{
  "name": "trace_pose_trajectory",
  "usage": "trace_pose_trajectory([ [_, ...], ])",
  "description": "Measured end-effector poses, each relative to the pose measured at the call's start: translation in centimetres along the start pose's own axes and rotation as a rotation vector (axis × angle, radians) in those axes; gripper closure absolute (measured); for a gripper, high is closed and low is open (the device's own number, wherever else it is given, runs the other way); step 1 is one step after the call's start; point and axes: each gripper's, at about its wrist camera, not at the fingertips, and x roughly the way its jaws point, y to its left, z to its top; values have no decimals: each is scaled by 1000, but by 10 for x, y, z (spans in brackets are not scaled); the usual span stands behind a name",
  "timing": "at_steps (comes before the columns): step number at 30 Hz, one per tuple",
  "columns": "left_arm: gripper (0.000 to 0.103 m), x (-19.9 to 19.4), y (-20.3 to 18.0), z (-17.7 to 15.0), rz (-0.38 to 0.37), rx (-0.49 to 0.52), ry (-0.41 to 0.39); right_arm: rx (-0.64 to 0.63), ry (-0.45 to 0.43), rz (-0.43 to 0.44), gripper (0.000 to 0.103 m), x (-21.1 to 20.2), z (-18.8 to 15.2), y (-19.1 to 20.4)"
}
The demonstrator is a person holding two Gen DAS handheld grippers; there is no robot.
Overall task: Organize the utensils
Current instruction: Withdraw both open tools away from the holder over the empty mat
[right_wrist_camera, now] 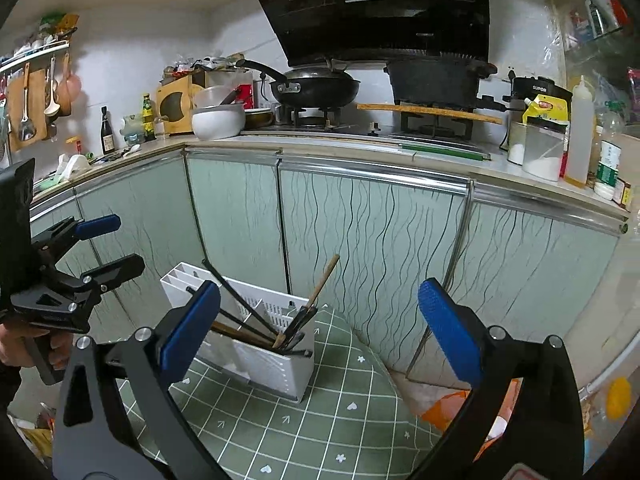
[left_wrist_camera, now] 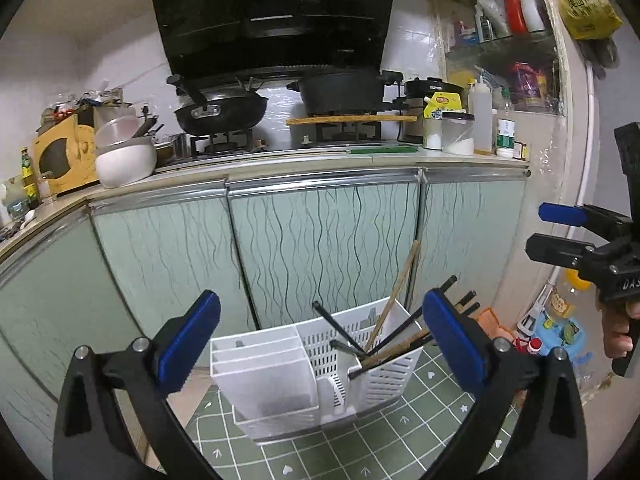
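Left wrist view shows both the left gripper (left_wrist_camera: pixel 320 332) and right gripper (right_wrist_camera: pixel 320 320) spread wide, empty, near the white utensil holder (left_wrist_camera: pixel 280 384) holding chopsticks (left_wrist_camera: pixel 394 308).

White utensil caddy (right_wrist_camera: pixel 276 364) sits on green checked mat (right_wrist_camera: pixel 320 420), chopsticks (right_wrist_camera: pixel 248 312) leaning inside. Right gripper (right_wrist_camera: pixel 320 328) hangs gaping above the caddy; left gripper (right_wrist_camera: pixel 108 244) left of it.

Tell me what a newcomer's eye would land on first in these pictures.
First, the white utensil holder standing on the green checked mat, with dark and wooden chopsticks leaning out of its perforated compartment. Next, the two open, empty blue-padded claws: the left claw frames the holder, the right claw points at it from the other side. Behind, a black wok sits on the stove.
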Motion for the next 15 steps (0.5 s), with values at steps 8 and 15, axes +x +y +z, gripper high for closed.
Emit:
trace_pose_trajectory([
  [8,4,-32,-2,-25,48,-9,14,-30,-1,-51,8,-29,-29,19],
  [15,4,-65,-3,-68,93,-18,15,-34,12,-65,8,-59,-79,35],
])
